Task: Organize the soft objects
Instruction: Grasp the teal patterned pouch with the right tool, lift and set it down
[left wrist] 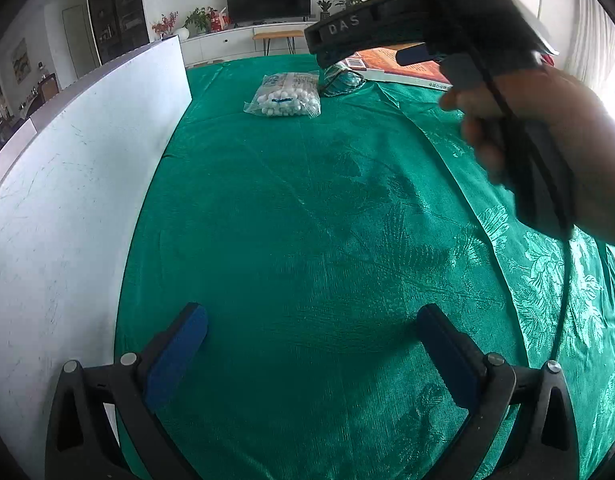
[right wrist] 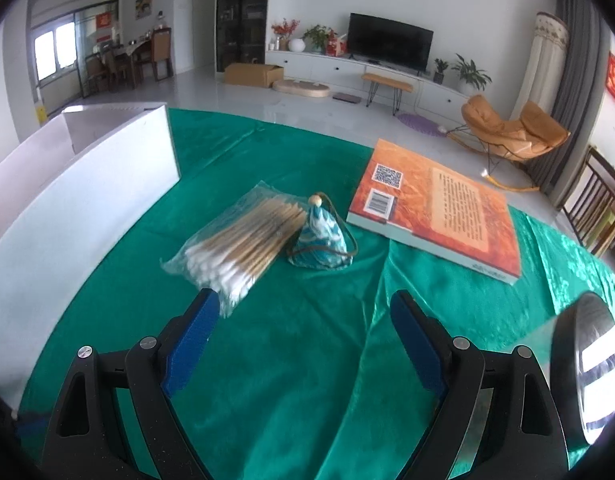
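A clear bag of cotton swabs (right wrist: 239, 240) lies on the green cloth; it also shows far off in the left wrist view (left wrist: 285, 96). A small blue-and-white fabric pouch (right wrist: 323, 242) with a bead on top sits just right of the bag, partly hidden in the left wrist view (left wrist: 341, 80). My right gripper (right wrist: 303, 340) is open and empty, above the cloth just short of the bag. My left gripper (left wrist: 313, 344) is open and empty over bare cloth. The right gripper's body (left wrist: 427, 20) and the hand on it fill the upper right of the left wrist view.
A white open box (right wrist: 107, 168) stands along the left side, also in the left wrist view (left wrist: 87, 184). An orange book (right wrist: 439, 208) lies right of the pouch. The green tablecloth (right wrist: 307, 380) has a fold running down its middle. A round reflective object (right wrist: 591, 364) is at the right edge.
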